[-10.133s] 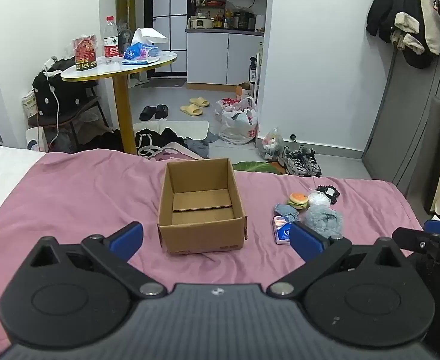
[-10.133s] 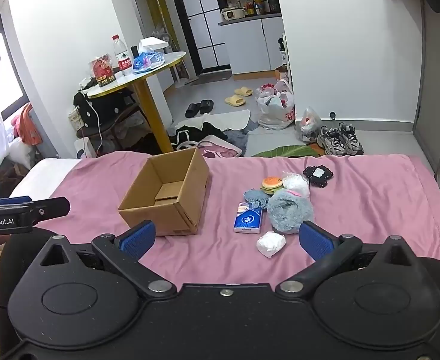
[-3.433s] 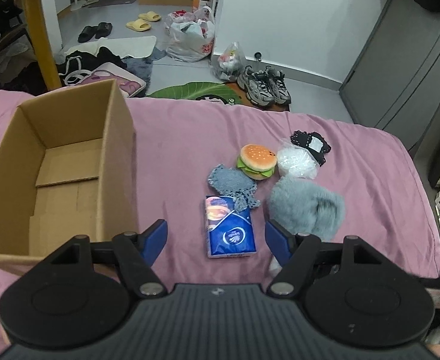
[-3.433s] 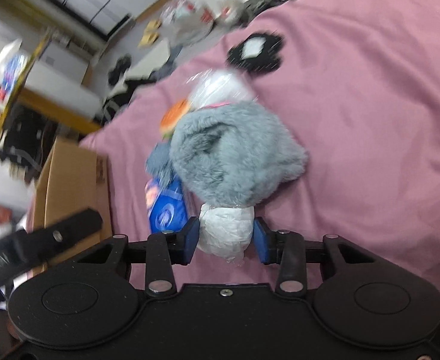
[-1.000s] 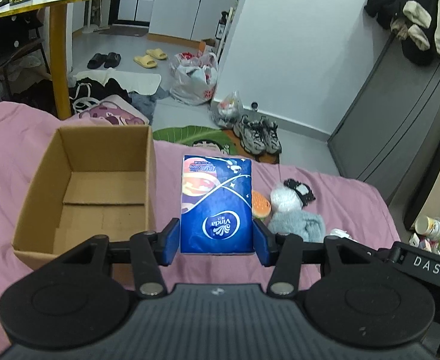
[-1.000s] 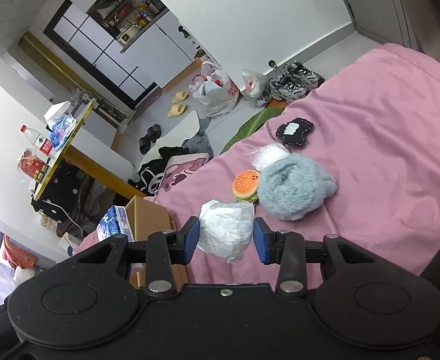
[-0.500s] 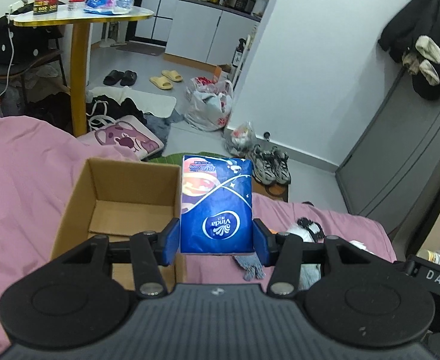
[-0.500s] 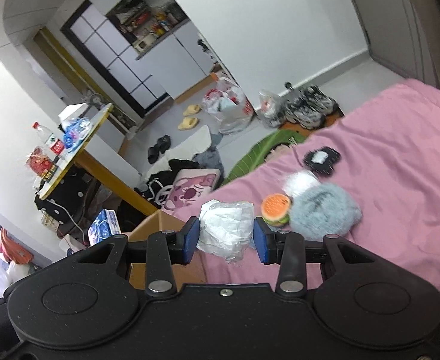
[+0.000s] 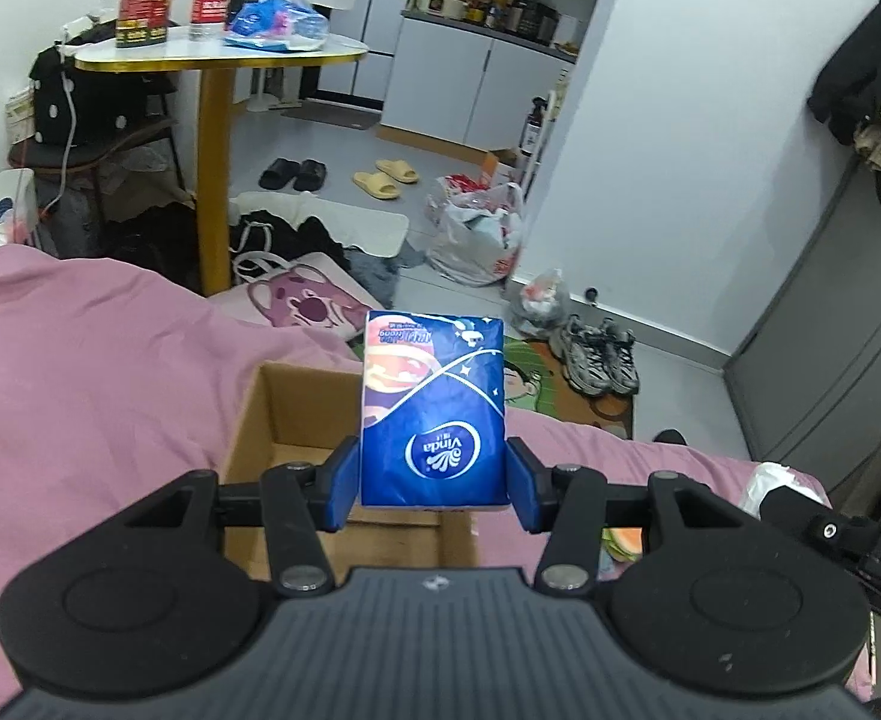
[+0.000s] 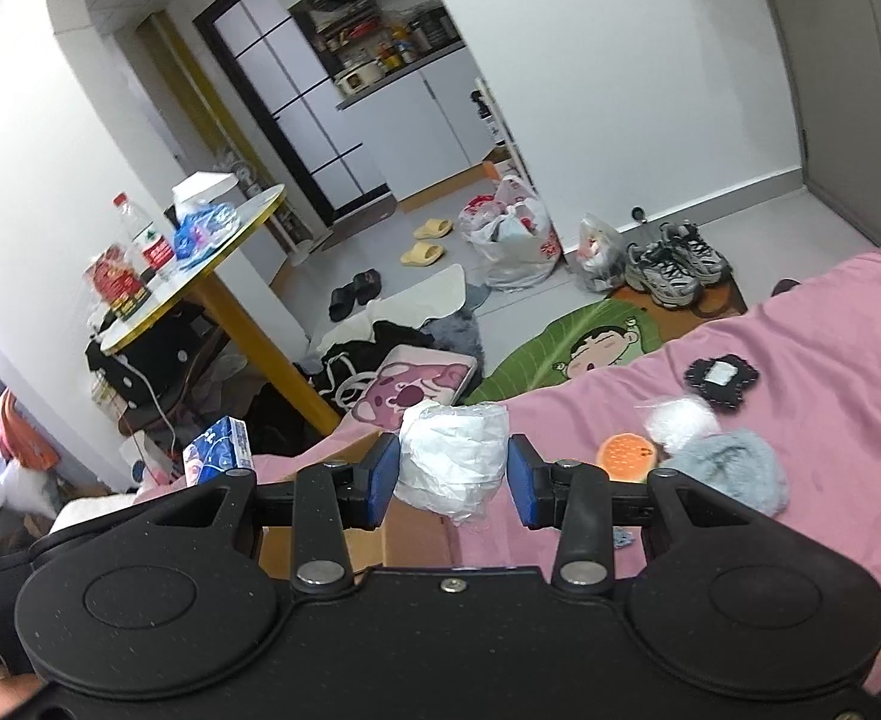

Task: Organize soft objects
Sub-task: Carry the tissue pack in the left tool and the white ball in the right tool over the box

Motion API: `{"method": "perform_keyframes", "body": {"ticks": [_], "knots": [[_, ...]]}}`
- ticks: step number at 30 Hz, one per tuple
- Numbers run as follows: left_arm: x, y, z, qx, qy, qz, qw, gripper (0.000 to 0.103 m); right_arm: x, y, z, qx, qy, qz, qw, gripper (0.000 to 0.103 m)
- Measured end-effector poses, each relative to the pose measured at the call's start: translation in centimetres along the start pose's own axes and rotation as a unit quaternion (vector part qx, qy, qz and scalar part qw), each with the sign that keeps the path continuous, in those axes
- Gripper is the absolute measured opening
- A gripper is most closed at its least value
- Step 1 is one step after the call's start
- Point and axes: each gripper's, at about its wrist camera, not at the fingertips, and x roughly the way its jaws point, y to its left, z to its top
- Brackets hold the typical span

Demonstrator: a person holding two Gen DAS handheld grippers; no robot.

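- My left gripper (image 9: 432,483) is clamped on the blue tissue pack (image 9: 433,408), blue pads pressed to both of its sides; the pack stands upright in the grip.
- My right gripper (image 10: 449,480) is clamped on the white wrapped bundle (image 10: 452,459), which bulges a little between the pads.
- Change over the last second: in the left view the cardboard box (image 9: 296,420) has slid from left of the pack to directly under and behind it. Both loads are off the bed and now up at the box.
- Change on the right side: the box edge (image 10: 374,525) now shows just below the bundle, whereas a second ago it sat off to the left of it.
- Reading: both carries are near their end; the next step looks like lowering and releasing into the box.
- Hedge: my own gripper body hides most of the box floor, so I cannot tell whether the pack is fully inside the walls or above the near rim.
- Left on the pink bedspread (image 10: 830,360), right of the box: burger toy (image 10: 623,450), grey fluffy item (image 10: 728,468), white puff (image 10: 680,417), black patch (image 10: 721,377). Four items at least remain, so the task is at an early stage.
- Risk: both loads heading for one box opening; the grippers could crowd each other.
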Motion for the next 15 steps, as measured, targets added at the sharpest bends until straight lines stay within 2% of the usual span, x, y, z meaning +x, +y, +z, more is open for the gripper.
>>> {"method": "perform_keyframes", "body": {"ticks": [7, 15], "knots": [[1.6, 2.8, -0.5, -0.027, 0.009, 0.016, 0.9995, 0.049, 2.2, 2.8, -0.5, -0.048, 0.022, 0.012, 0.999, 0.039], [2.9, 4.8, -0.4, -0.038, 0.004, 0.042, 0.9984, 0.049, 4.8, 4.9, -1.1, -0.050, 0.050, 0.028, 0.997, 0.039]]}}
